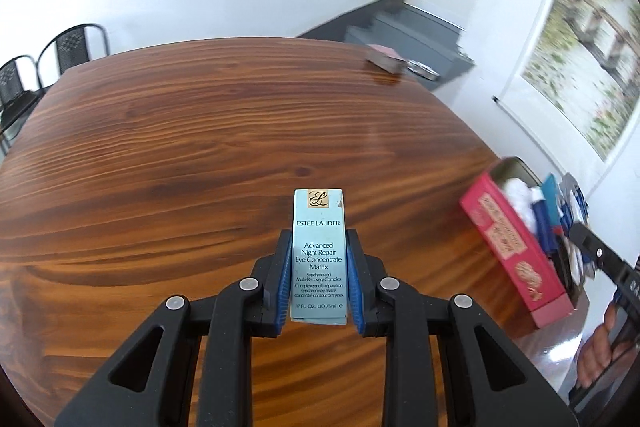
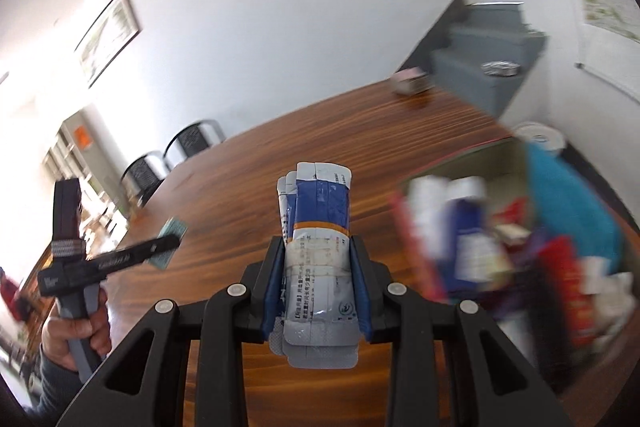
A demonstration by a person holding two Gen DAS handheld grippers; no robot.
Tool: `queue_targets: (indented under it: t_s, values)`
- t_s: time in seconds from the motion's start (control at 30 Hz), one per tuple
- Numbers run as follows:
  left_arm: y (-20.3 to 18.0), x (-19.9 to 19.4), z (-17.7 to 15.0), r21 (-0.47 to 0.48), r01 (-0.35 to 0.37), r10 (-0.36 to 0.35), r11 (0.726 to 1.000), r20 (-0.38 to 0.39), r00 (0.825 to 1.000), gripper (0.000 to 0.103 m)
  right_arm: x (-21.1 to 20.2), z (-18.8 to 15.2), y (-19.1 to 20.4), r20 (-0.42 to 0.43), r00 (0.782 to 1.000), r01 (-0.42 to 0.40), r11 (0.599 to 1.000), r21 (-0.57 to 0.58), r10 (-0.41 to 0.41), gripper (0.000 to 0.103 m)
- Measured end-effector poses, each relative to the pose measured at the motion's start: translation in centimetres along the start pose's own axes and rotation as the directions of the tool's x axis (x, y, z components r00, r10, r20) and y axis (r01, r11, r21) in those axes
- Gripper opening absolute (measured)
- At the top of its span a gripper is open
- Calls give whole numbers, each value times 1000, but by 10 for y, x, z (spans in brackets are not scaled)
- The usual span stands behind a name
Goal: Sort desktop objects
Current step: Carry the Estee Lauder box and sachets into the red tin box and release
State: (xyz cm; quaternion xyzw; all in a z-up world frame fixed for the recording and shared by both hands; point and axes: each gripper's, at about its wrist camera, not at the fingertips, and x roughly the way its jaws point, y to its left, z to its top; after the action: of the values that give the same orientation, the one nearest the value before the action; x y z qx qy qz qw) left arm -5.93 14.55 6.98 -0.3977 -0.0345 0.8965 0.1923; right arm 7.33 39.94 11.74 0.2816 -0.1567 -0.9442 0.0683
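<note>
Two tools are in play, one per hand, and each is clenched on one thing. The left tool (image 1: 319,255) grips a single pale blue carton (image 1: 319,251) between its blue pads, upright along the fingers and lifted clear of the brown wooden worktop (image 1: 180,155). The right tool (image 2: 318,279) grips one taped bundle of blue and white sachets (image 2: 316,255); several sachets are stacked in it, but their number cannot be told. One red box (image 1: 516,243) with its top open stands at the worktop's right edge, crammed with packets too blurred to count. One small pinkish box (image 1: 386,58) sits at the far end of the worktop, well apart from everything else. Two black chairs (image 1: 48,67) stand beyond the far left corner. The left wrist view alone reads the carton's printed face and shows the red box's side, with the right tool's black tip (image 1: 592,247) and a hand (image 1: 604,347) at the frame's right edge. The right wrist view alone shows the sachet bundle, the left tool from the side (image 2: 160,247) with the carton's end (image 2: 170,243) poking past it, the hand (image 2: 76,331) holding its handle, one framed picture (image 2: 108,35) on the white wall, and one round white object (image 2: 540,137) on the floor beyond the worktop. Both views show one grey staircase (image 1: 404,31) in the corner.
</note>
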Motion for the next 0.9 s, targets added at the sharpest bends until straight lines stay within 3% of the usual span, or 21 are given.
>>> queue_targets:
  t_s: [0.2, 0.37, 0.63, 0.9]
  values:
    - [-60, 14, 8, 77, 84, -82, 994, -29, 996, 26, -17, -2, -38, 23, 996, 82, 994, 71, -84, 35]
    - [-118, 30, 14, 155, 133, -127, 979, -48, 991, 26, -25, -6, -55, 41, 994, 97, 990, 99, -102, 35]
    - [-184, 50, 19, 254, 142, -138, 957, -36, 990, 26, -25, -5, -79, 45, 989, 139, 987, 80, -143, 35]
    - [-223, 64, 23, 314, 168, -164, 935, -38, 986, 26, -24, -3, -106, 38, 986, 159, 981, 111, -164, 35]
